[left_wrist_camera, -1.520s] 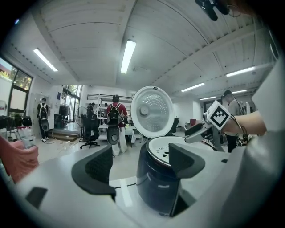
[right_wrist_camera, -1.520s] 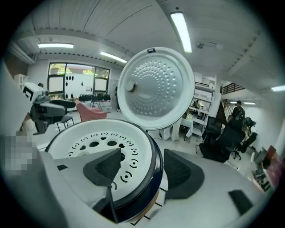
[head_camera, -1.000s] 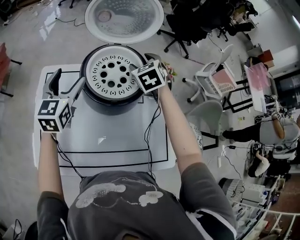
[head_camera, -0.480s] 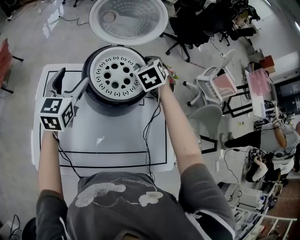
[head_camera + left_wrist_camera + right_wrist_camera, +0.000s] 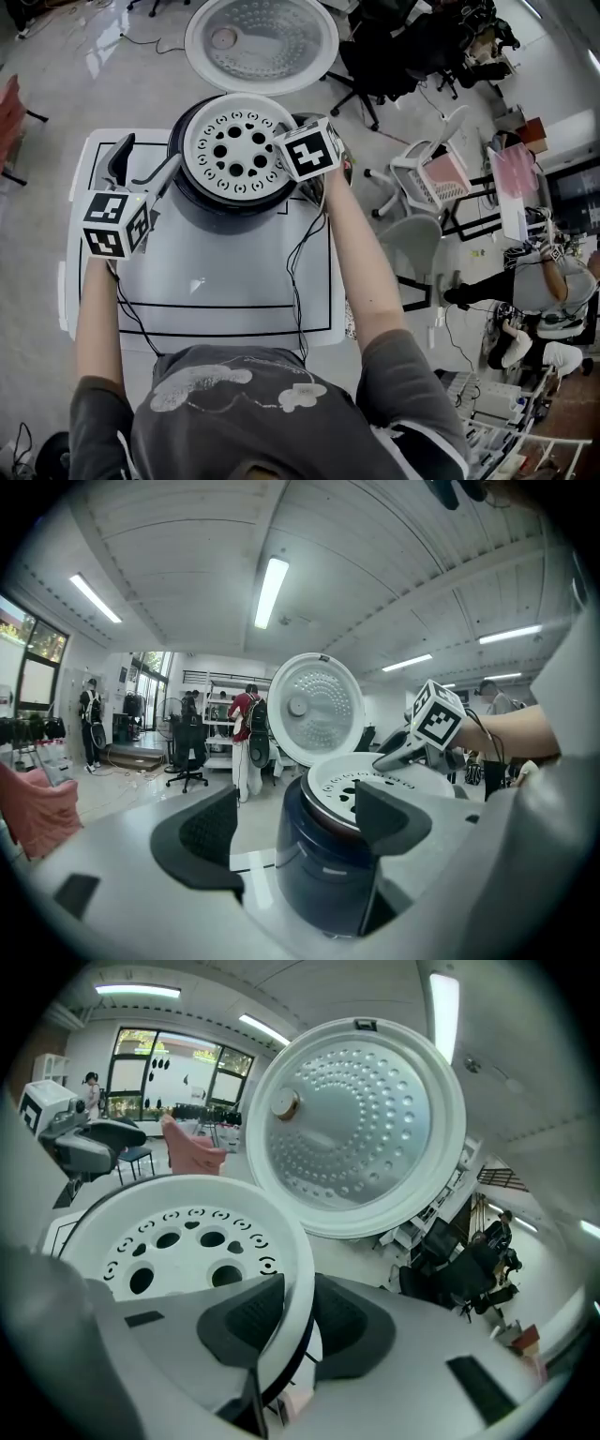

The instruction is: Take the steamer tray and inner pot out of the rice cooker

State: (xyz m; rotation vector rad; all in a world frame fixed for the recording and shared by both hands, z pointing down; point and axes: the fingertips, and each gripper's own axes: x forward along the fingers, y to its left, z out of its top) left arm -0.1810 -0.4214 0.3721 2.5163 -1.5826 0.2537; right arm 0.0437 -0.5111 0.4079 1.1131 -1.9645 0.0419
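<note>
From above, the rice cooker (image 5: 225,202) stands toward the far edge of the white tabletop (image 5: 234,272), its lid (image 5: 262,42) swung fully open behind it. The white, hole-punched steamer tray (image 5: 234,155) sits in the cooker's mouth.

The right gripper (image 5: 295,1321) has just been closing its jaws, and its own view shows what the overhead camera hides under the marker cube (image 5: 309,150): the tray's right rim runs between the two dark pads, one inside and one outside, clamped on it. That view also shows the lid's dimpled underside with a small knob (image 5: 284,1102).

The left gripper (image 5: 298,825) hangs at the cooker's left with its jaws spread wide and nothing in them. Its view looks level at the dark body, with the tray's rim standing above it, and at people by shelves (image 5: 248,733) across the room.

Both cubes carry black-and-white square patterns.

A black outline (image 5: 234,333) frames the tabletop. The near half is bare surface. Beyond the right edge stands a white chair (image 5: 422,159).
</note>
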